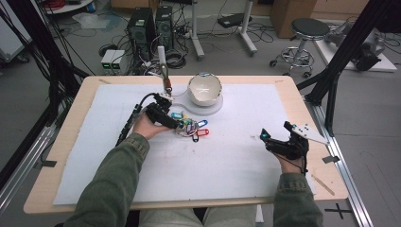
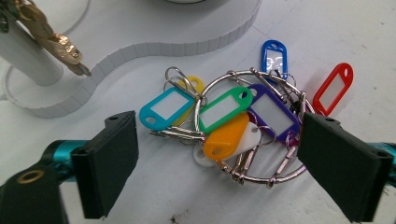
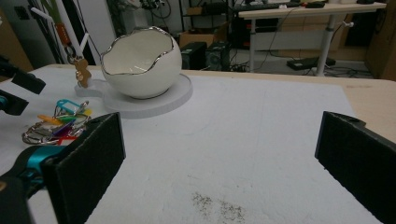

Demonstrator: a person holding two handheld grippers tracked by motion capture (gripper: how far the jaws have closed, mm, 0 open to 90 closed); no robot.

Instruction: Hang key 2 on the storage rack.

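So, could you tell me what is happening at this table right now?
A person holds tongs in each hand. The left tongs are open, jaws on either side of a bunch of coloured key tags on a metal ring, not yet closed on it. The right tongs are open over the bare white mat, holding nothing. An eggshell-shaped bowl sits on a white stand behind the tags.
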